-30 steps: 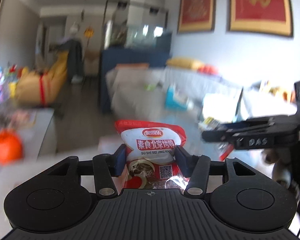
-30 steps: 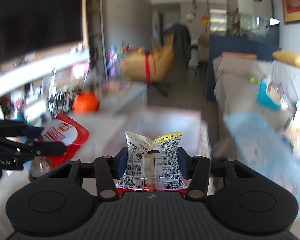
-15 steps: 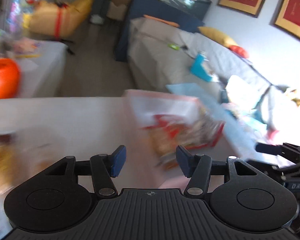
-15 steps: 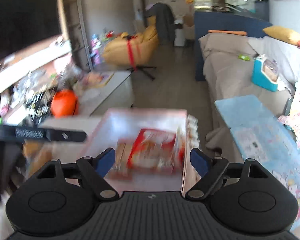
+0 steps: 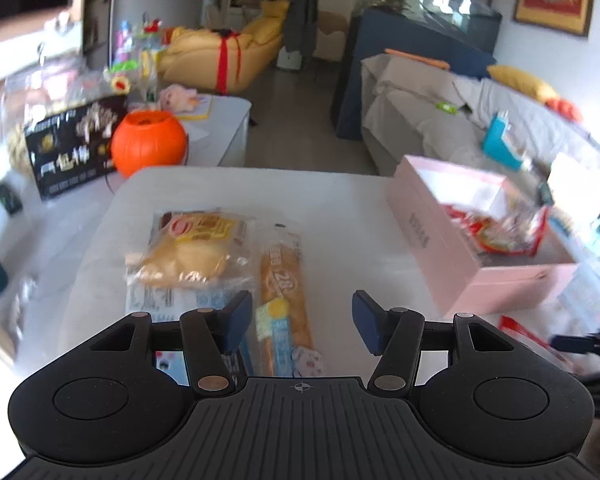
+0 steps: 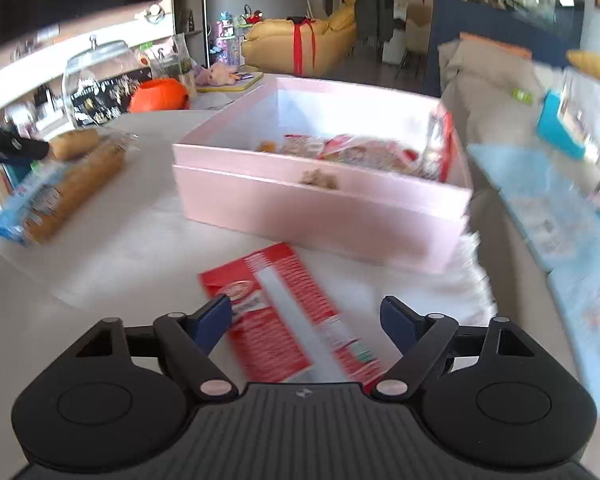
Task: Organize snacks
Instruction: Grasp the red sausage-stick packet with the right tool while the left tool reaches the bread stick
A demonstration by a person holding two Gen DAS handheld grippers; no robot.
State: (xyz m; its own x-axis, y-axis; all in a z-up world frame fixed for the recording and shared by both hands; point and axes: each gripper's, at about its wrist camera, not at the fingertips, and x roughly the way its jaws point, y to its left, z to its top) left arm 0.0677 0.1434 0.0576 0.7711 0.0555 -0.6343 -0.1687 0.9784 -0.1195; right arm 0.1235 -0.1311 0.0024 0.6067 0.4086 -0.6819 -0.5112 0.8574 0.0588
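A pink box (image 5: pixel 440 236) stands on the white table (image 5: pixel 340 208) at the right and holds several red snack packets (image 5: pixel 500 228). My left gripper (image 5: pixel 302 322) is open and empty, just above a long bread stick packet (image 5: pixel 284 280). A round bun packet (image 5: pixel 192 248) lies left of it. In the right wrist view, my right gripper (image 6: pixel 306 322) is open and empty over a red flat packet (image 6: pixel 284 316) that lies in front of the pink box (image 6: pixel 320 208). The bread stick packet (image 6: pixel 60 196) lies at the left there.
An orange pumpkin bucket (image 5: pixel 148 142) and a black printed box (image 5: pixel 72 148) stand beyond the table's far left corner. A grey sofa (image 5: pixel 460 112) lies behind the box. A light blue mat (image 6: pixel 560 216) lies right of the table. The left gripper's tip (image 6: pixel 12 146) shows at the left edge.
Both grippers have let go of their packets, which now lie in the pink box. Both have opened and swung down toward packets on the table.
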